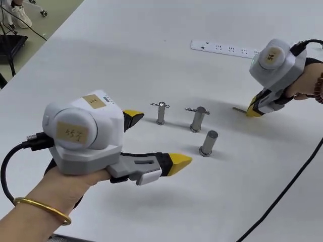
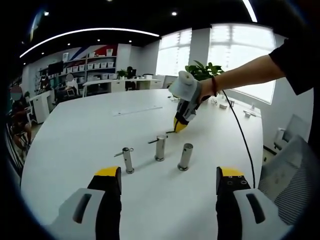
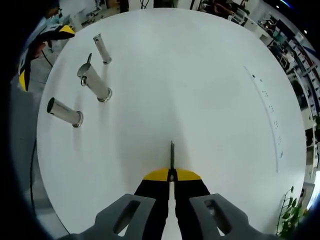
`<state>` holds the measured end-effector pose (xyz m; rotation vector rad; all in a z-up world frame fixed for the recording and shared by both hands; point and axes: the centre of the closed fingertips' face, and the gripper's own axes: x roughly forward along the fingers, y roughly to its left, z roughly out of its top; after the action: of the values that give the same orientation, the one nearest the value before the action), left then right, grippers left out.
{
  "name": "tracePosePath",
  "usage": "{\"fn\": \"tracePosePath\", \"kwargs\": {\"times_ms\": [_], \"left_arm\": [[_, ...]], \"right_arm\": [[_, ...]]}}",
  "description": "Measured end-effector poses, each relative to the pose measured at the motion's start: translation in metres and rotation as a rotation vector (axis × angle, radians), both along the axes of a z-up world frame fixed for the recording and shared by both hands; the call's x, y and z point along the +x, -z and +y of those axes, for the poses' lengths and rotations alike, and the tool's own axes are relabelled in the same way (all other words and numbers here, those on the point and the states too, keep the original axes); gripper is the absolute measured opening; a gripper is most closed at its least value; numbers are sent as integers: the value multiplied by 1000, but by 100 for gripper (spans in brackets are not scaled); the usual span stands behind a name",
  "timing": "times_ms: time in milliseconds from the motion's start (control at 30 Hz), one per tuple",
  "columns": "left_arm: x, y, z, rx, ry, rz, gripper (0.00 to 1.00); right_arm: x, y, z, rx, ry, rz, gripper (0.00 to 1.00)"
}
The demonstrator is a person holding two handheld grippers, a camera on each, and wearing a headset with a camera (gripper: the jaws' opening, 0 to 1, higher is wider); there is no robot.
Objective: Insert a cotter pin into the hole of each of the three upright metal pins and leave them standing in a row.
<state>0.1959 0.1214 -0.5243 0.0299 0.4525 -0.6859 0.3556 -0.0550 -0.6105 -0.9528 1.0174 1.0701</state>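
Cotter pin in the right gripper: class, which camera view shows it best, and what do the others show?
The right gripper view: the cotter pin juts straight from the shut right gripper, dark against the white table. The head view gives a short sliver at the yellow tips; the left gripper view, a faint speck there.

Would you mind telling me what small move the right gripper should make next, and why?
Probably raise the cotter pin and carry it toward the bare metal pin: the right gripper is shut on it, and the other two pins already carry theirs.
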Motion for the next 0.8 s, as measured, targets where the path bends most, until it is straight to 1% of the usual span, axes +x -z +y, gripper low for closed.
{"fn": "tracePosePath", "kwargs": {"times_ms": [67, 133, 167, 267, 333, 400, 433, 500, 533, 600, 667, 733, 767, 800], "left_arm": [[0, 1, 0, 3, 0, 0, 76], [0, 1, 0, 3, 0, -1, 76], [0, 0, 0, 2, 0, -1, 76], [0, 1, 0, 5, 2, 0, 76], [0, 1, -1, 6, 2, 1, 75], [0, 1, 0, 6, 1, 0, 75], [0, 1, 0, 6, 0, 0, 75], [0, 1, 0, 7, -1, 0, 74], [0, 1, 1, 9, -3, 0, 74], [0, 2, 1, 13, -3, 1, 74], [-1, 4, 2, 16, -3, 7, 73], [-1, 5, 3, 21, -3, 13, 72], [-2, 5, 3, 21, -4, 15, 71], [-2, 6, 3, 21, -4, 18, 70]], "right_arm": [[-3, 0, 1, 8, 1, 5, 0], [-6, -1, 0, 6, -6, 0, 0], [-4, -1, 0, 6, -6, -2, 0], [-2, -3, -2, 13, 0, -26, 0], [-4, -5, -3, 13, 1, -34, 0], [-7, -8, -2, 36, 8, -38, 0], [-5, -7, -3, 41, 10, -45, 0], [-3, -13, -1, 60, 34, -86, 0], [-6, -16, 0, 70, 40, -84, 0], [-5, -15, 1, 89, 34, -106, 0], [-12, -20, 2, 90, 28, -119, 0], [-20, -26, 7, 114, 23, -127, 0], [-16, -26, 9, 120, 16, -130, 0], [-17, -27, 12, 127, 14, -132, 0]]}}
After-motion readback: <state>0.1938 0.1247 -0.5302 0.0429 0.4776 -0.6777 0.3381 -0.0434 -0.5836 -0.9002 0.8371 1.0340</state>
